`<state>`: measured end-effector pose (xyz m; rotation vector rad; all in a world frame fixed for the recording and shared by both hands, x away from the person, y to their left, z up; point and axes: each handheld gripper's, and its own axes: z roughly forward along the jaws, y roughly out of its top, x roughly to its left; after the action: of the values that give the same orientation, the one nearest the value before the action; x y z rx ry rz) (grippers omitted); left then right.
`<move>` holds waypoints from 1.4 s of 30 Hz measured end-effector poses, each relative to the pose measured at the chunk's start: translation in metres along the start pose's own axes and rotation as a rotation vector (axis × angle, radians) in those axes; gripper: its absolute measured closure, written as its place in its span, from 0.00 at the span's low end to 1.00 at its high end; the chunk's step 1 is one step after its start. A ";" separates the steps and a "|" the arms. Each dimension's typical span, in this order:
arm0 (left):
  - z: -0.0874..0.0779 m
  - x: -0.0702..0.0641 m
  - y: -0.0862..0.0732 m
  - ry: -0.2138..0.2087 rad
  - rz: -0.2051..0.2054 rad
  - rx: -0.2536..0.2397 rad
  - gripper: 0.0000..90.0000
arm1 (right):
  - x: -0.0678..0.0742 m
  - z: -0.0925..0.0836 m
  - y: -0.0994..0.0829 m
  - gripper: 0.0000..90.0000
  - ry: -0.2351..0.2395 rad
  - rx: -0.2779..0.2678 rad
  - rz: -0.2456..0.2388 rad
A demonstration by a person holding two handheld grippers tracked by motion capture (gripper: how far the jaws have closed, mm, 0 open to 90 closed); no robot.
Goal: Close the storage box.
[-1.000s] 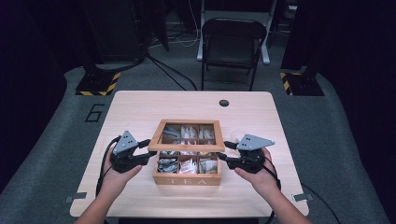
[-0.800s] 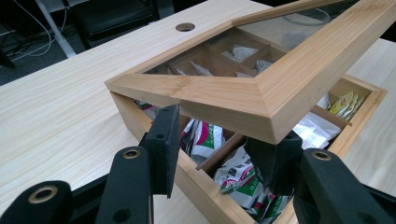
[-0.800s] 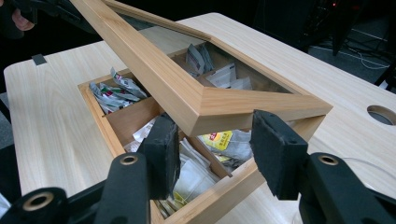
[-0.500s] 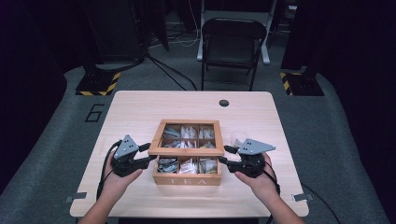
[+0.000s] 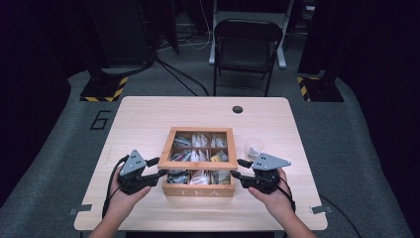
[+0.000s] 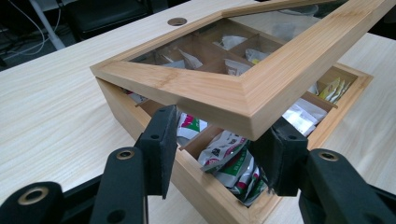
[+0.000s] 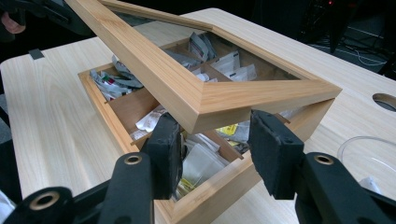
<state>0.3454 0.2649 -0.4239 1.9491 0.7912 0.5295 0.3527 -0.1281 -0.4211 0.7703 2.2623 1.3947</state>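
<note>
A wooden tea box (image 5: pixel 198 191) stands mid-table, its compartments full of tea bags (image 6: pixel 229 158). Its glass-paned lid (image 5: pixel 200 163) is hinged at the back, with the front edge raised. My left gripper (image 5: pixel 161 167) is at the lid's front left corner. In the left gripper view the lid (image 6: pixel 210 88) corner sits between the jaws of this gripper (image 6: pixel 222 126), which have just been opening. My right gripper (image 5: pixel 236 167) is at the front right corner. In the right gripper view this gripper (image 7: pixel 217 121) has its pads against the lid (image 7: pixel 187 88) corner, holding it up.
A clear plastic cup (image 5: pixel 253 148) stands just right of the box, close to my right gripper. A round cable hole (image 5: pixel 237 109) lies in the tabletop behind the box. A folding chair (image 5: pixel 245 44) stands beyond the far edge.
Both hands stay at the lid's front corners. The lid's front edge has sunk slightly toward the box.
</note>
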 end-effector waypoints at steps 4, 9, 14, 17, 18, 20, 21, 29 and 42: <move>-0.001 -0.002 -0.004 -0.001 0.008 0.007 0.56 | 0.002 0.001 -0.005 0.60 -0.001 -0.004 0.017; 0.000 -0.005 -0.009 -0.012 0.002 0.015 0.55 | 0.004 0.003 -0.013 0.60 0.002 0.000 0.028; 0.000 -0.006 -0.014 -0.016 -0.004 0.016 0.55 | 0.006 0.005 -0.017 0.60 -0.001 0.009 0.012; 0.000 -0.007 -0.016 -0.016 -0.005 0.026 0.55 | 0.006 0.006 -0.019 0.60 -0.002 0.016 0.017; 0.001 -0.008 -0.017 -0.012 -0.001 0.021 0.55 | 0.006 0.007 -0.020 0.60 0.000 0.016 0.019; 0.001 -0.008 -0.019 -0.016 -0.009 0.017 0.55 | 0.007 0.007 -0.022 0.60 0.002 0.020 0.021; 0.001 -0.008 -0.020 -0.016 -0.003 0.021 0.55 | 0.007 0.008 -0.023 0.60 0.000 0.022 0.024; 0.005 -0.009 -0.029 -0.024 -0.017 0.025 0.55 | 0.009 0.010 -0.028 0.59 0.003 0.049 0.020; 0.009 -0.012 -0.035 -0.045 -0.029 0.062 0.57 | 0.011 0.014 -0.035 0.59 0.029 0.083 0.035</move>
<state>0.3318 0.2635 -0.4600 1.9962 0.8144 0.4471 0.3430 -0.1236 -0.4589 0.8241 2.3526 1.3436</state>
